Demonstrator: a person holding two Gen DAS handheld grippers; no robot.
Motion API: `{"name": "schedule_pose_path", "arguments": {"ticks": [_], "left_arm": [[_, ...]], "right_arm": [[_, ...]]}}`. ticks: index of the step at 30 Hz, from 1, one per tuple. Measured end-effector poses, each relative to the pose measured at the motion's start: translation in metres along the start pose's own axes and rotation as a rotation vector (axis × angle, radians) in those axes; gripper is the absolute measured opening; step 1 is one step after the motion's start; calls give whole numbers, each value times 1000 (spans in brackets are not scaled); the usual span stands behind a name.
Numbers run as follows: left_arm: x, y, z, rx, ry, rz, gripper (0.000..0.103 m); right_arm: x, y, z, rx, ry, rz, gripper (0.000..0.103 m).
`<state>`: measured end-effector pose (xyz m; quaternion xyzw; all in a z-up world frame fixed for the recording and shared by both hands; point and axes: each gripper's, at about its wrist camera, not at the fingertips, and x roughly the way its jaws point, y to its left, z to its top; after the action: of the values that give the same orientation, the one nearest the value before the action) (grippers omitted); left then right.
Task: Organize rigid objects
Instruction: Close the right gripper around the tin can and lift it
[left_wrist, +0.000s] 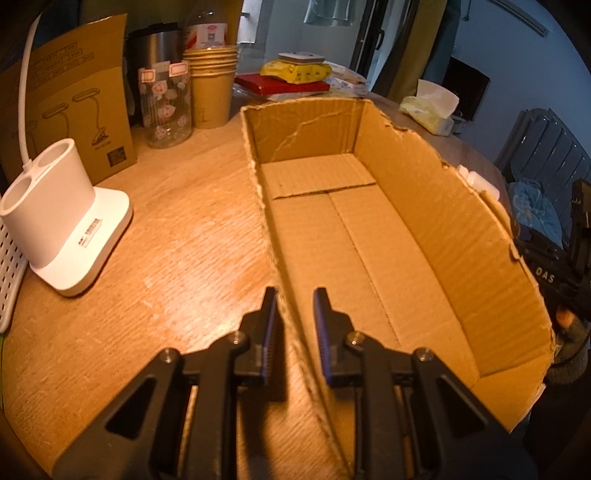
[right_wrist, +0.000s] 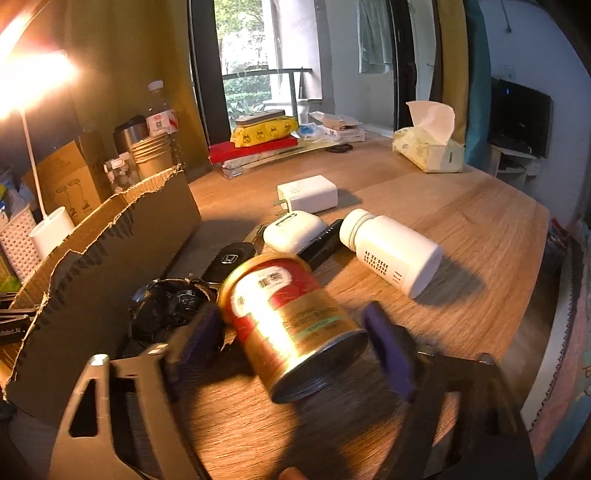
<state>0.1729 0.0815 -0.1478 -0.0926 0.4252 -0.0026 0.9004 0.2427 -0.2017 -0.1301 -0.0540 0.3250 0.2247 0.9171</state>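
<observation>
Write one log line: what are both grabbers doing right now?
left gripper: shut on cardboard box wall | right gripper: around red-gold can, pads not visibly pressing | box: empty

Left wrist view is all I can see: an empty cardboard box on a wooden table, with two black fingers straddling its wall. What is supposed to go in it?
Observer: Just outside the cardboard box, a red and gold can lies between the fingers of the right gripper.
Operator: Is anything else waiting?
Observer: A white bottle lies on its side further along the table.
Operator: Any small things?
Observer: A black car key sits close to the box's outer wall.
</observation>
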Motion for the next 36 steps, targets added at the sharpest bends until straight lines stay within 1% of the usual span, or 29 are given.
{"name": "schedule_pose_path", "arguments": {"ticks": [1,4,12,15,19,27,32,36], "left_arm": [[-1,0,0,-1,-2,2,20],[-2,0,0,1,-7,17,20],[-10,-7,1,24,-46,83,20],[-9,-9,-1,28,-34,79,20],[-15,-14,-3,51,-73,108,20],[-16,-14,-3,54,-81,116,20],[-17,-14,-4,53,-84,118,20],[-17,-14,-3,56,-85,119,20]], "right_arm": [[0,1,0,-8,1,-7,73],[0,3,-2,-8,1,1,70],[-8,4,-5,15,-37,-7,67],[-14,5,-4,17,-56,-13,66],[-22,6,-2,29,-79,-12,65],[-41,15,7,20,-143,-13,65],[-62,28,14,-4,-177,12,65],[-85,49,17,-34,-205,65,65]]}}
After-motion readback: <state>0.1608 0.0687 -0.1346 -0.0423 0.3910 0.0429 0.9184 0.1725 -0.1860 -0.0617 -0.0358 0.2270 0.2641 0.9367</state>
